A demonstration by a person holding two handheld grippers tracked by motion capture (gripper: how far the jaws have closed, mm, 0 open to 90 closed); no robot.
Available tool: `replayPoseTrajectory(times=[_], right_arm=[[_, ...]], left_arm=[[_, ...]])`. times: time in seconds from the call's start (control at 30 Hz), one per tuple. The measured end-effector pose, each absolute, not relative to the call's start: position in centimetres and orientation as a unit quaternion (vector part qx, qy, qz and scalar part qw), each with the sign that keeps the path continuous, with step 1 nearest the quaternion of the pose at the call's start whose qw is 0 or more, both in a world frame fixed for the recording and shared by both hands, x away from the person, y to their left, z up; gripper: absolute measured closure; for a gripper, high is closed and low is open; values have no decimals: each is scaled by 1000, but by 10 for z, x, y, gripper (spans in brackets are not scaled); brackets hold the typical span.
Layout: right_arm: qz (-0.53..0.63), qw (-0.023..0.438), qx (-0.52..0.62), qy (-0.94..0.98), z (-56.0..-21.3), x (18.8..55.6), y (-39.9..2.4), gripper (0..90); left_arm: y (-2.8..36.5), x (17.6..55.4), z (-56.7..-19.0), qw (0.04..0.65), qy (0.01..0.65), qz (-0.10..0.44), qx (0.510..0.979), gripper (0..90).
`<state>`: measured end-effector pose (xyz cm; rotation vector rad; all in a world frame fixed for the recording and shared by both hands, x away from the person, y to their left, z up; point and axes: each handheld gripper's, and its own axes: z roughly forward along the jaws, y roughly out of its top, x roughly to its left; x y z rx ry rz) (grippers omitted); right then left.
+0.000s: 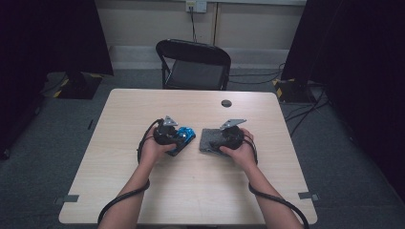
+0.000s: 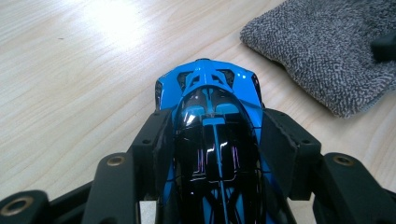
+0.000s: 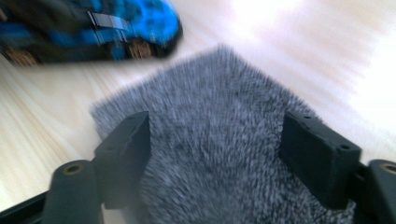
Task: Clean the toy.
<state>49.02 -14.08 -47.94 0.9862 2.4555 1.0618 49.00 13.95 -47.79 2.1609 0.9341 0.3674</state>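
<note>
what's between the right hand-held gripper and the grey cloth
Nothing visible. The right hand-held gripper hangs right over the grey cloth, jaws spread to either side of it. The blue toy car lies off to one side, clamped in the left hand-held gripper.

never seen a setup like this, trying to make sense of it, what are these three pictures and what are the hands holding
A person sits at a pale wooden table and holds a hand-held black two-jaw gripper in each hand. The high view looks down from above the person. The other two pictures come from cameras riding on each gripper, looking along its jaws.

The left gripper is shut on a glossy blue and black toy car, its pads pressing the car's sides. The right gripper hangs open over a folded grey fuzzy cloth, one jaw at each side. That picture is blurred. The car and the cloth lie side by side.
</note>
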Motion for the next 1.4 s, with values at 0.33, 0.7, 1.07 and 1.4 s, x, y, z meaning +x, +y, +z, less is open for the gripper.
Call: replayPoseTrajectory(times=[0.33,0.7,1.07,1.4], right_arm=[[351,141,374,847,-496,490,-139,356],[355,129,373,847,-494,488,-139,563],[354,114,385,844,-487,489,-137,750],[359,97,368,852,-480,482,-121,765]], left_arm=[[139,488,-477,363,349,148,851,441],[138,488,-477,360,350,151,852,443],[140,486,-478,368,355,153,846,456],[142,486,-479,375,356,152,843,459]])
